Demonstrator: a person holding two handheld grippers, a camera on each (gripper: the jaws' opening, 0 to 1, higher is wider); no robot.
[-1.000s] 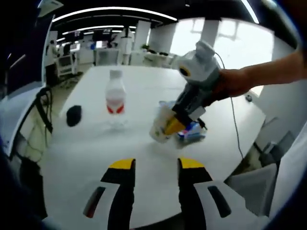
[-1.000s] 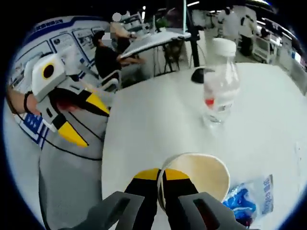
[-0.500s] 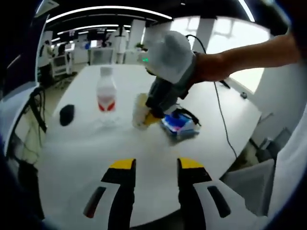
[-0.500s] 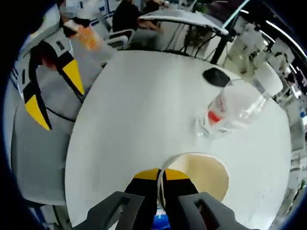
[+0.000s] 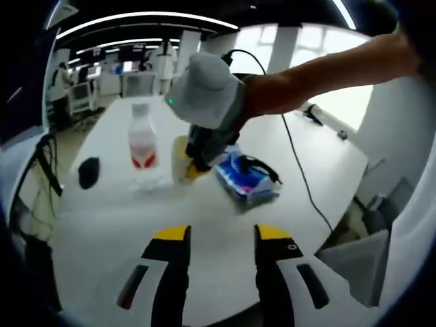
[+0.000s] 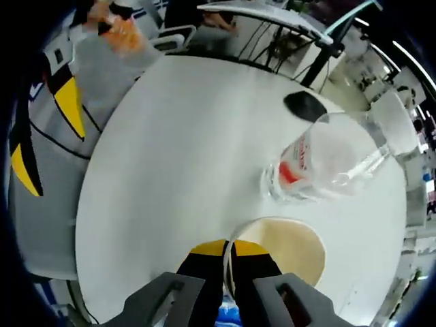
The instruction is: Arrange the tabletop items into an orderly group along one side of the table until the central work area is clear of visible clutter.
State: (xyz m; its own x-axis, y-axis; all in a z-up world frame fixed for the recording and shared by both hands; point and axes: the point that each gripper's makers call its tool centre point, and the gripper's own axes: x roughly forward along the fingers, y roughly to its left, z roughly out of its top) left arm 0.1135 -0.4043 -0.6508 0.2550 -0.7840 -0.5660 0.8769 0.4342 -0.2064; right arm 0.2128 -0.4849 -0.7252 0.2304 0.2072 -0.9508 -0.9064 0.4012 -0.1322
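Note:
My right gripper [image 6: 229, 253] is shut on the rim of a cream paper cup [image 6: 289, 247], held just beside a clear water bottle [image 6: 327, 165] with a red label. From the left gripper view, that same gripper [image 5: 194, 160] holds the cup [image 5: 179, 157] low over the white table [image 5: 122, 218], to the right of the bottle [image 5: 141, 144]. A blue packet [image 5: 242, 178] lies right of the cup. A black mouse [image 5: 87, 172] rests left of the bottle. My left gripper [image 5: 221, 235] hangs open over the table's near part, holding nothing.
A black cable [image 5: 293, 163] runs across the table past the blue packet. Chairs [image 6: 238, 17] and seated people stand beyond the table's far side. The table edge [image 6: 88, 204] curves close on the left of the right gripper view. Office desks [image 5: 95, 75] fill the background.
The right gripper has carried the cup left, closer to the bottle, uncovering the blue packet. The left gripper has stayed open in place.

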